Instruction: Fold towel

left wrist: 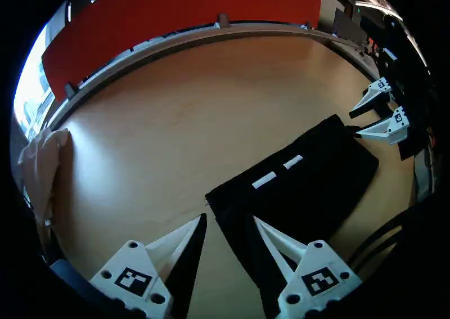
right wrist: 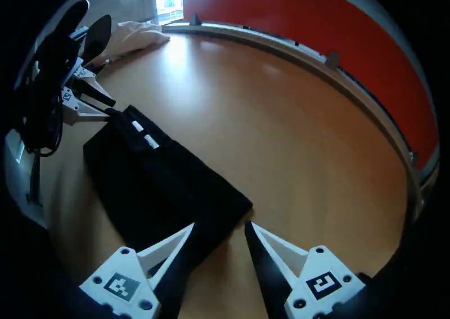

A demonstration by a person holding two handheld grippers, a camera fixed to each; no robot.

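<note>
A black towel (left wrist: pixel 315 184) lies folded into a long rectangle on the wooden table (left wrist: pixel 169 127), with two small white labels (left wrist: pixel 278 173) on top. My left gripper (left wrist: pixel 227 222) is open, its fingertips at the towel's near corner, with nothing pinched. In the right gripper view the towel (right wrist: pixel 152 178) runs away to the left, and my right gripper (right wrist: pixel 219 227) stands open just short of its near corner. Each gripper also shows at the towel's far end: the right gripper (left wrist: pixel 353 124) and the left gripper (right wrist: pixel 112 108), both with fingers apart.
A red divider panel (left wrist: pixel 169 15) runs along the table's far edge. A cream cloth (left wrist: pixel 39 167) is heaped at the table's side edge, also seen as the cream cloth (right wrist: pixel 135 37). Dark cables (right wrist: pixel 39 111) hang behind the left gripper. Bare wood lies beyond the towel.
</note>
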